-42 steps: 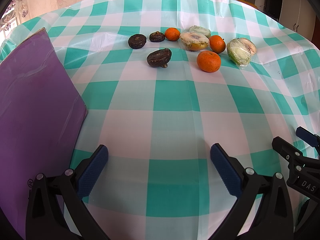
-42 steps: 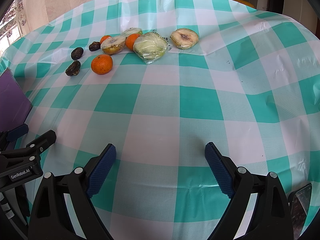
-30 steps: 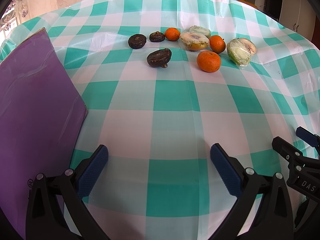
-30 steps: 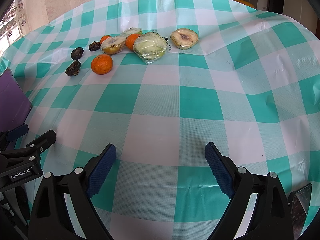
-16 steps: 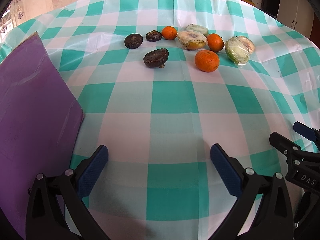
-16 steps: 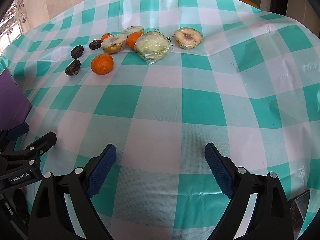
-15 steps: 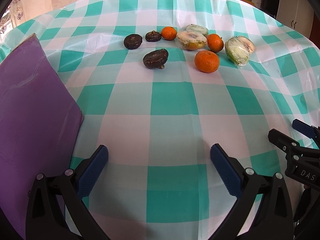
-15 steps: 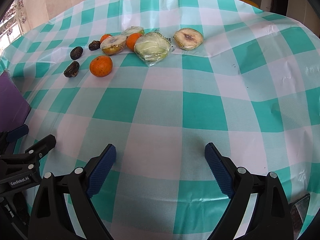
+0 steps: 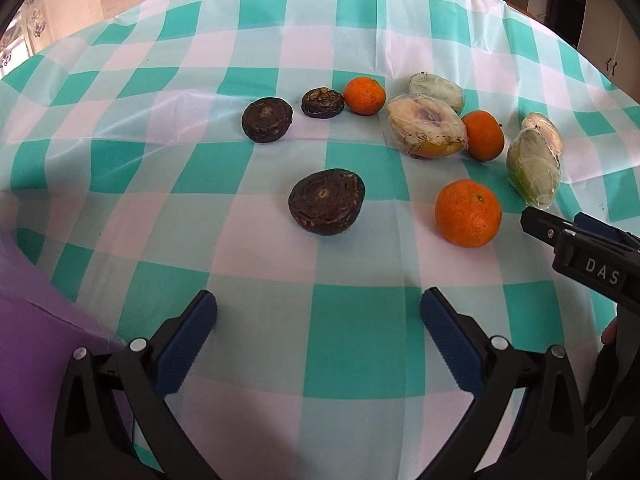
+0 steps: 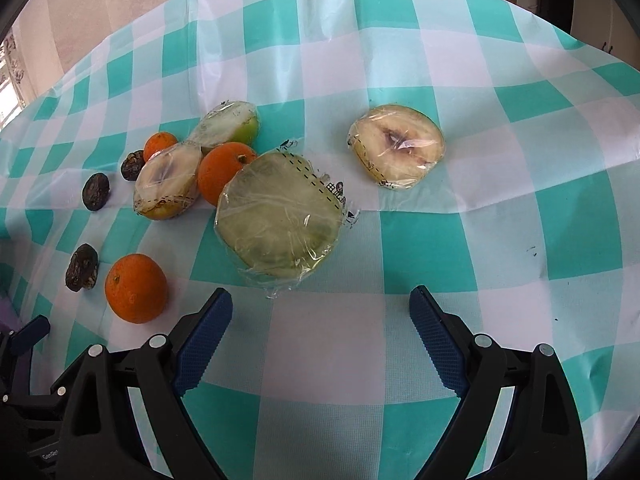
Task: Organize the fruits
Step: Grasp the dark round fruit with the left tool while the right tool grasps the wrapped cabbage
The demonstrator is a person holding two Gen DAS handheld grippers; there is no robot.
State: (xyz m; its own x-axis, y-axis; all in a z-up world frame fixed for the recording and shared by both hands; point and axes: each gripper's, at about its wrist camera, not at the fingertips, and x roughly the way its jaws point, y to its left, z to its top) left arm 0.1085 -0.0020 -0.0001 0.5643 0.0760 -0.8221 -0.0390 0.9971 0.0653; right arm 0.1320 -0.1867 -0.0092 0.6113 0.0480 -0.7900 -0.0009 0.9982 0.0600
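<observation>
Sorting apparently not begun. Left tool [image 9: 318, 320] and right tool [image 10: 320, 316] both gape, carrying nothing. Fruits lie mixed on the worktop [image 9: 352, 344]: dark fruit [image 9: 326, 202] at 12 o'clock of left tool, wrapped green half [image 10: 280, 220] at 11 o'clock of right tool.

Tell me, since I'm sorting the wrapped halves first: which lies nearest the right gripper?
The big green wrapped half, just ahead of the right gripper; the others lie farther back.
</observation>
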